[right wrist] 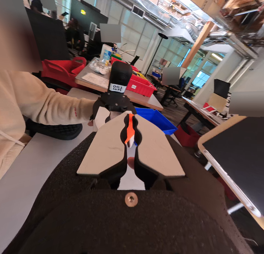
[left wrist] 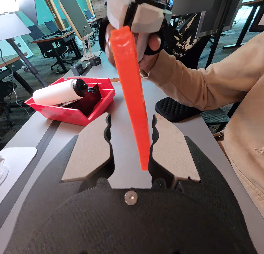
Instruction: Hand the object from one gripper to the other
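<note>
Orange plastic strip (left wrist: 130, 98), long, flat, looks stiff and light, held in the air above the worktop (left wrist: 175, 134). Right gripper (left wrist: 134, 17) has its jaws clamped on the far end; left gripper (left wrist: 130, 132) has jaws wide, near end between them, resting against one finger. Best grip: flat faces near the free end. Left wrist view alone shows the red bin (left wrist: 80, 115) with a white bottle (left wrist: 57, 92); right wrist view shows a blue bin (right wrist: 155, 118).

Orange strip (right wrist: 129, 127) between hand-held gripper (right wrist: 130, 118) fingers
</note>
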`<state>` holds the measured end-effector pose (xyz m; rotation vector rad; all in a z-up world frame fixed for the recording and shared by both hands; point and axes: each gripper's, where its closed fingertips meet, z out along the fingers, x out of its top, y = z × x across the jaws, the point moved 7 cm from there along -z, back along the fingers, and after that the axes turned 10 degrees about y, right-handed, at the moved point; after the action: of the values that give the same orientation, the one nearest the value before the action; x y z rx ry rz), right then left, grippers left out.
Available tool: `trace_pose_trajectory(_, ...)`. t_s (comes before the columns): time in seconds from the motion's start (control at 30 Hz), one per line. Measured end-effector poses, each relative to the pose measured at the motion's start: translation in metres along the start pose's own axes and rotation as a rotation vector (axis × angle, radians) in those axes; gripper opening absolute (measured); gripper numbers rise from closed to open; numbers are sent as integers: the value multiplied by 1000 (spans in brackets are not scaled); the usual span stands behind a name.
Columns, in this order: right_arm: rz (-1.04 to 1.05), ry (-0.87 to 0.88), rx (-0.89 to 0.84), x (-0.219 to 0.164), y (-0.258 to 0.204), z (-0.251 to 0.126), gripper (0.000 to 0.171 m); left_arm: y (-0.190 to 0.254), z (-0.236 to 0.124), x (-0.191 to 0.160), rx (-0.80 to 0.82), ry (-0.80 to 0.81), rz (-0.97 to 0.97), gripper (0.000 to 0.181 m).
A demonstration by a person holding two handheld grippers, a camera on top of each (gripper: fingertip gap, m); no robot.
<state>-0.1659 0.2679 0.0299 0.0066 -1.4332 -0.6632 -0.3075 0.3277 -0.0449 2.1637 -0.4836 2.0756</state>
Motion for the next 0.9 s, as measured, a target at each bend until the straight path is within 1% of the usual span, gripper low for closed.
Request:
trace_pose_trajectory(0.13, 2, -6, 62, -5, -14, 19, 4, 8, -1, 7, -29, 3, 29, 58)
trace_pose_trajectory(0.23, -19, -20, 66, -6, -18, 25, 4, 10, -3, 12, -26, 15, 37, 58)
trace_pose_trajectory(0.37, -45, -52, -17, -6, -4, 13, 4, -2, -15, 16, 54, 19, 59, 58)
trace_pose_trajectory(0.47, -56, -85, -161, -2, 30, -17, 4, -18, -34, 22, 147, 43, 34, 56)
trace_pose_trajectory(0.57, -75, -183, -315, 2, 75, -55, 4, -32, -53, 22, 228, 39, -11, 56)
trace_pose_trajectory(0.63, -84, -252, -400, 5, 106, -80, 4, -41, -61, 17, 261, 5, -66, 57)
trace_pose_trajectory(0.77, -117, -390, -591, 9, 165, -126, 4, -51, -66, 7, 309, -37, -101, 56)
trace_pose_trajectory(0.9, -171, -457, -784, 12, 214, -161, 4, -52, -64, 5, 313, -49, -92, 56)
